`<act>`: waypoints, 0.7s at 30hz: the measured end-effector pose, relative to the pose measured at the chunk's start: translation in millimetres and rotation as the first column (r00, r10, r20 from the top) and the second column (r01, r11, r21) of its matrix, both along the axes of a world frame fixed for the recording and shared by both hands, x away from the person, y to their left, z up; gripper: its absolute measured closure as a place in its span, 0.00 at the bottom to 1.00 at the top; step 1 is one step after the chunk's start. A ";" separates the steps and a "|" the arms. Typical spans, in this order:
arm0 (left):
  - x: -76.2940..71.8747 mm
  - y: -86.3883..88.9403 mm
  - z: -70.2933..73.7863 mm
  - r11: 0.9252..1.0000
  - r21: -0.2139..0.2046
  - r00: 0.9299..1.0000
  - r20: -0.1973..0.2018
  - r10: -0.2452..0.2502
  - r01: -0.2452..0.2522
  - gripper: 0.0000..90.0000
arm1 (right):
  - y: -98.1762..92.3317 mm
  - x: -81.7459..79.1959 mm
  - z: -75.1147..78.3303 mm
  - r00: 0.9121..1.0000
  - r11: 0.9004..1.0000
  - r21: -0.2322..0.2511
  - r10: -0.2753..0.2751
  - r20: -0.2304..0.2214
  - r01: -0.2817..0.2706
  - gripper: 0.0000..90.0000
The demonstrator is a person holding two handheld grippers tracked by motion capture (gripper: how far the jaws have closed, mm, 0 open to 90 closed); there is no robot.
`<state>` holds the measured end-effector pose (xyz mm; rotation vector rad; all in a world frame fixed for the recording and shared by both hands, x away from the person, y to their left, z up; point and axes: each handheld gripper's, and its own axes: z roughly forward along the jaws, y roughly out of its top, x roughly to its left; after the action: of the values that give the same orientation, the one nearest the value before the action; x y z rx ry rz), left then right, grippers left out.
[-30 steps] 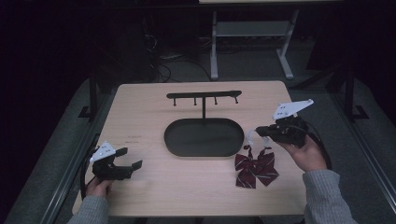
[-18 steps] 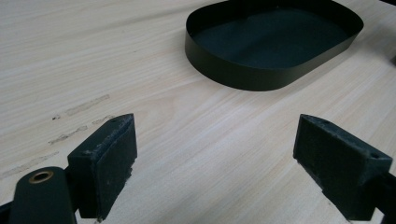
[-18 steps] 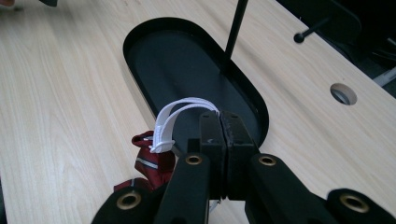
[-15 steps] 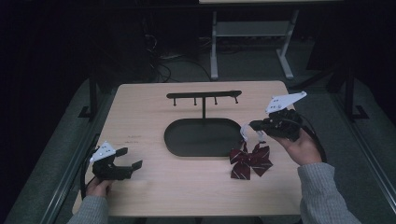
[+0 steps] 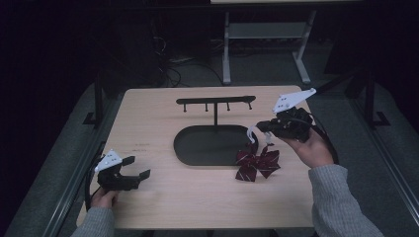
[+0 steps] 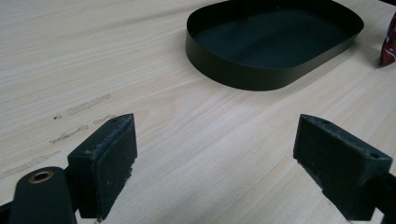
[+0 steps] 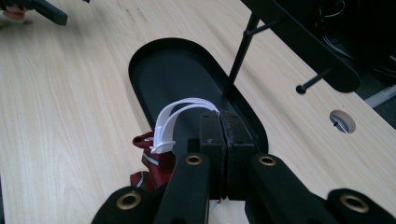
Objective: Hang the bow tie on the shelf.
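Note:
A maroon striped bow tie (image 5: 257, 165) with a white elastic strap (image 5: 252, 134) hangs just right of the black oval tray (image 5: 197, 148). Whether its lower edge still touches the table I cannot tell. My right gripper (image 5: 262, 127) is shut on the strap above the tray's right end. In the right gripper view the closed jaws (image 7: 220, 123) pinch the strap (image 7: 170, 121), and the bow (image 7: 154, 161) dangles below them. My left gripper (image 5: 138, 167) rests at the table's front left, open with nothing between its pads (image 6: 107, 158).
A black stand with a peg bar (image 5: 216, 101) rises from the back of the tray, near the right gripper (image 7: 299, 42). The light wooden table (image 5: 163, 202) ends close in front of the left hand. Dark floor and a desk frame (image 5: 262, 34) lie behind.
The right gripper rose and moved left toward the tray, drawing the bow tie along by its strap. The left gripper stayed put.

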<state>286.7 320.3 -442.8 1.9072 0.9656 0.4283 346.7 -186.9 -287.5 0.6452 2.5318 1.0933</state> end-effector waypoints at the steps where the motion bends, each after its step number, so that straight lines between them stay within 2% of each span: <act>1: 0.1 -0.1 -0.2 1.000 -0.002 1.000 0.002 0.000 0.000 0.14 | 1.4 0.5 1.1 1.000 1.000 0.002 0.003 0.001 -0.003 0.98; 4: 0.1 -0.1 0.0 1.000 -0.001 1.000 0.001 -0.001 0.001 0.14 | 5.4 2.1 4.1 1.000 1.000 -0.005 0.013 0.011 -0.013 0.98; 21: 0.1 0.3 0.5 1.000 -0.006 1.000 0.010 -0.001 0.001 0.14 | 20.5 13.6 12.3 1.000 0.999 -0.006 0.032 0.000 -0.032 0.98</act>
<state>286.8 320.6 -442.3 1.8982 0.9589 0.4336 360.3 -166.5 -275.2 0.6052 2.5523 1.0956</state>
